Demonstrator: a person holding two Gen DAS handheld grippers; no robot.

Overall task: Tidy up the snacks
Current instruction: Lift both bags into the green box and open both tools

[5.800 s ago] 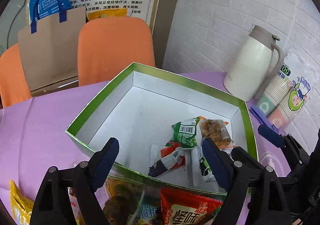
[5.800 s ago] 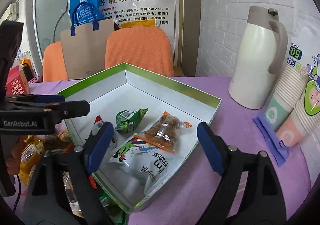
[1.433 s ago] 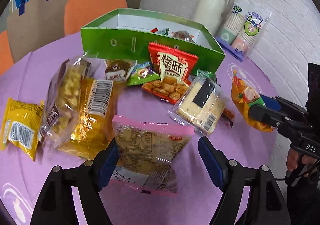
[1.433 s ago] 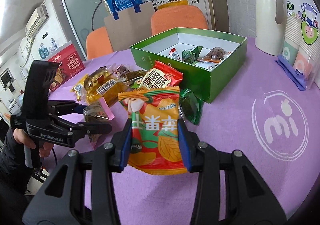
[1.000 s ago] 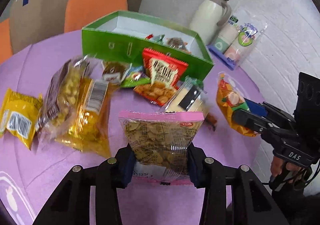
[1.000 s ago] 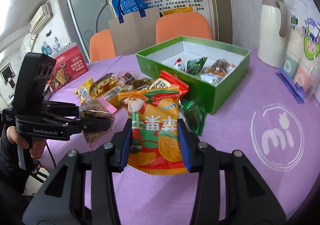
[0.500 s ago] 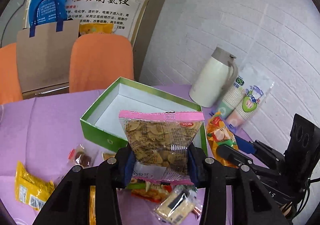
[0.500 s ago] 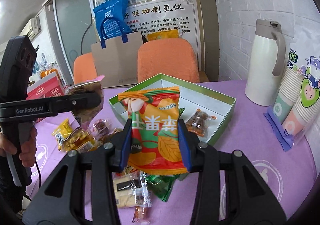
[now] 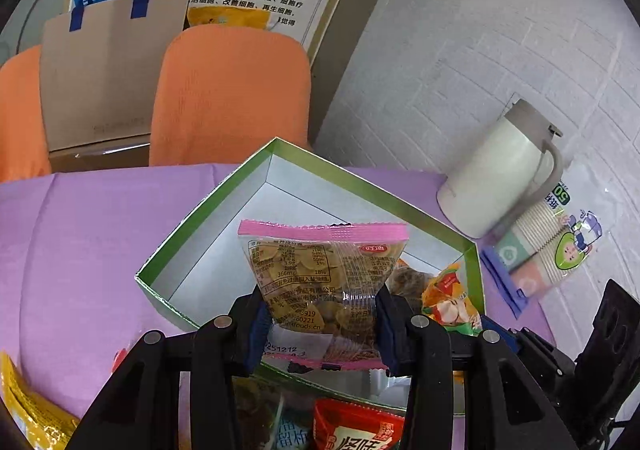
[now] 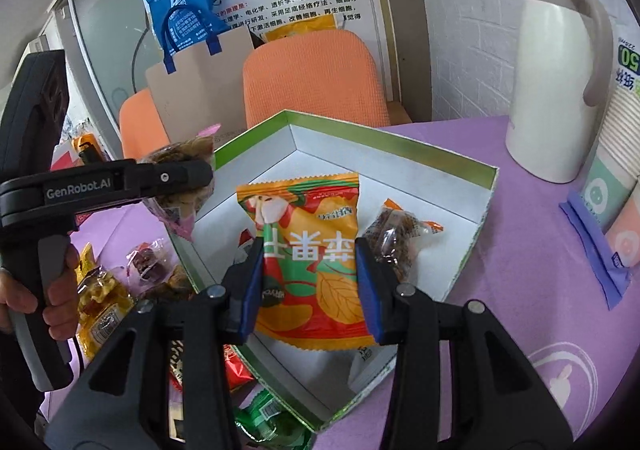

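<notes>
Left gripper (image 9: 320,324) jaws are clamped on a clear pink-edged biscuit packet (image 9: 322,270), held upright above the near-left part of the green open box (image 9: 200,218). Right gripper (image 10: 310,282) jaws are closed on an orange-green snack bag (image 10: 306,250), held over the box interior. A clear-wrapped brown snack (image 10: 394,234) is seen on the white box floor, just right of the orange bag. Loose packets are spread on the purple tablecloth (image 10: 520,250) left of the box: yellow packets (image 10: 100,302), a red packet (image 9: 356,430). A white thermos jug (image 10: 556,70) and sleeved paper cups (image 9: 548,246) are placed right of the box. Orange chairs (image 9: 228,94) are seen behind.
</notes>
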